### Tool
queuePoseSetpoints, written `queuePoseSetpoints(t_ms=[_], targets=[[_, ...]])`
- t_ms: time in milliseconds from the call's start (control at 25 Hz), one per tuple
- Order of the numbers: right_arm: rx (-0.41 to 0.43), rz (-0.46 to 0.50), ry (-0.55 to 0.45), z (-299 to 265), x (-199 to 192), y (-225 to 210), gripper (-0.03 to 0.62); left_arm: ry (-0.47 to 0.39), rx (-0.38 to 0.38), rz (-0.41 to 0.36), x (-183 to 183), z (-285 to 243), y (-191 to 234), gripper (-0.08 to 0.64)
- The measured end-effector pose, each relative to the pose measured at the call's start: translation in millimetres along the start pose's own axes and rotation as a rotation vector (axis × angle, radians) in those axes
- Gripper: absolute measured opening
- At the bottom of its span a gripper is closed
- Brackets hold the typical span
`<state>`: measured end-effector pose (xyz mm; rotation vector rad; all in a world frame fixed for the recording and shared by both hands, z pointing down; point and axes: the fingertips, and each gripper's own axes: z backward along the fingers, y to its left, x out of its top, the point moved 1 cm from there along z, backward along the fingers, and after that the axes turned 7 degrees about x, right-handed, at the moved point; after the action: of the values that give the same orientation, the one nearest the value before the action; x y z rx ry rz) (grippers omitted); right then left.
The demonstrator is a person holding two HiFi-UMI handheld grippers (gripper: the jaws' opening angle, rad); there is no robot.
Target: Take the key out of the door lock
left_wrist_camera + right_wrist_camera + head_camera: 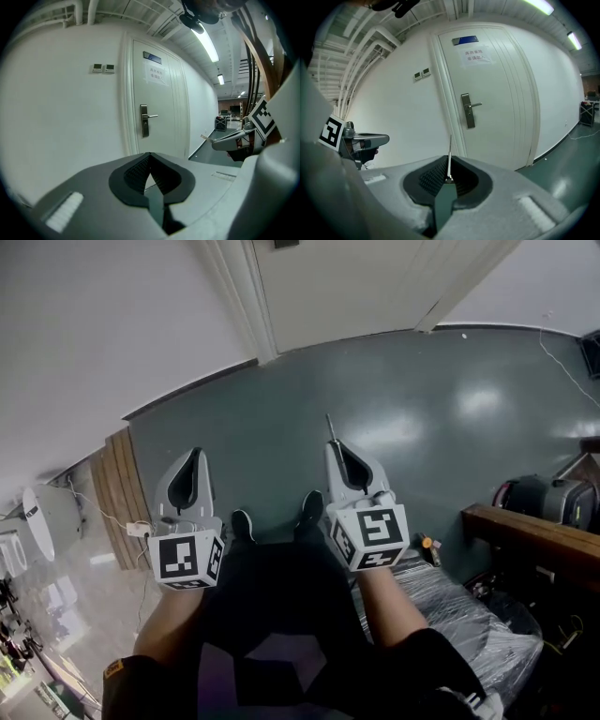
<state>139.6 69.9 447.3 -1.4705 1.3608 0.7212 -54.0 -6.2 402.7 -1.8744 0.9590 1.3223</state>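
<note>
- One thin key is sitting pinched between the pads of the right gripper. The jaws are closing on its base only, and the blade is sticking straight out ahead. With so narrow a bite, I judge that any jolt of the hand is risking the key pivoting or sliding free.
- Nothing but bare floor is lying beneath the key, so a slip is likely ending in a drop. A flat key on a smooth floor is looking awkward to pinch up again.
- The key is standing well apart from the lock plate on the closed door, so the pull itself is appearing done. Swinging the blade near the door or wall is risking a knock that levers it out of the grip.
- The left gripper is hanging beside the right one, its jaws together on nothing. It is offering no catch, and bumping the two grippers together is a further way of shaking the key loose.
</note>
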Motion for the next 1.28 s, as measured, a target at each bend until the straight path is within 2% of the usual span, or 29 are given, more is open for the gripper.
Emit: queuePoseSetpoints(t_ms=[160,360,560,680,920,1280], targets=[[-0.021,0.008,0.030,-12,-14,47,0.015,-0.011,-0.009,0.035,-18,22,42,0.017],[-0.091,-0.004,0.040,-13,-27,114,0.015,-0.042,-0.100,0.051,-33,48,79,0.017],[-0.153,-0.059,0.029,1,-37,158,0.015,-0.035,-0.194,0.066,-50,66,95,0.017],[-0.164,-0.060,0.033,11,-44,177,0.015,-0.033,-0.222,0.077,-55,72,98,0.017],[-0.158,-0.064,0.021,27,-48,185,0.015,-0.044,-0.250,0.085,-50,82,83,0.017],[-0.160,-0.063,-0.018,52,-44,162,0.015,-0.050,-0.270,0.082,-43,85,42,0.017]])
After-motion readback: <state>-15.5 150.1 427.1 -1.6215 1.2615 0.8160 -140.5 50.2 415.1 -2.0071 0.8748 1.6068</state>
